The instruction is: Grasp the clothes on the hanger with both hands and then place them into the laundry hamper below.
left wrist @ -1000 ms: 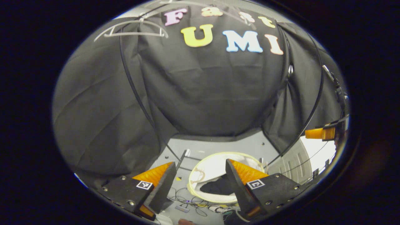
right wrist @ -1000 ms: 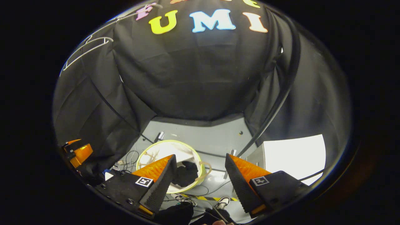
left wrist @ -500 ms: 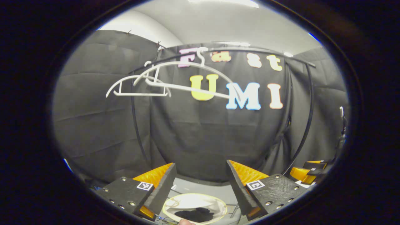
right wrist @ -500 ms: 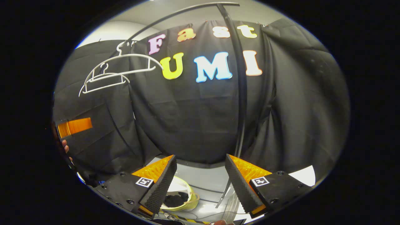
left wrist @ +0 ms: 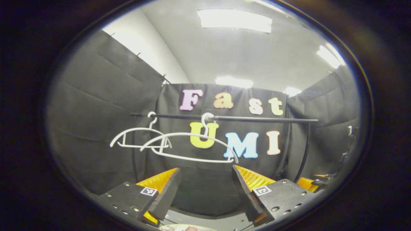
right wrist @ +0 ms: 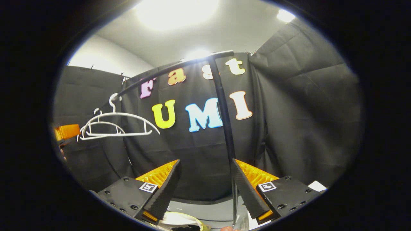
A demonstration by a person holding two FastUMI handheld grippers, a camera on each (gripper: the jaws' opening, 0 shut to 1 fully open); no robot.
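Two bare white hangers (left wrist: pixel 189 146) hang side by side on the black rail (left wrist: pixel 257 119), with no cloth on either. My left gripper (left wrist: pixel 206 169) is open and empty, pointing at the wall below the hangers. In the right gripper view the same hangers (right wrist: pixel 117 125) hang at the left, and my right gripper (right wrist: pixel 205 161) is open and empty too. The pale rim of the laundry hamper (right wrist: pixel 188 220) peeks in between its fingers at the bottom edge. A sliver of that rim (left wrist: pixel 175 227) also lies low in the left gripper view.
The rack's black upright post (right wrist: pixel 223 128) stands straight ahead of my right gripper. The other gripper (right wrist: pixel 66 131) and a hand (right wrist: pixel 63 157) sit at the far left edge. Grey floor (right wrist: pixel 208 211) runs under the cloth wall.
Both views have swung upward from the floor and hamper to the rail and ceiling. The hamper with dark clothing inside has slid to the bottom edge. Both grippers stayed open.
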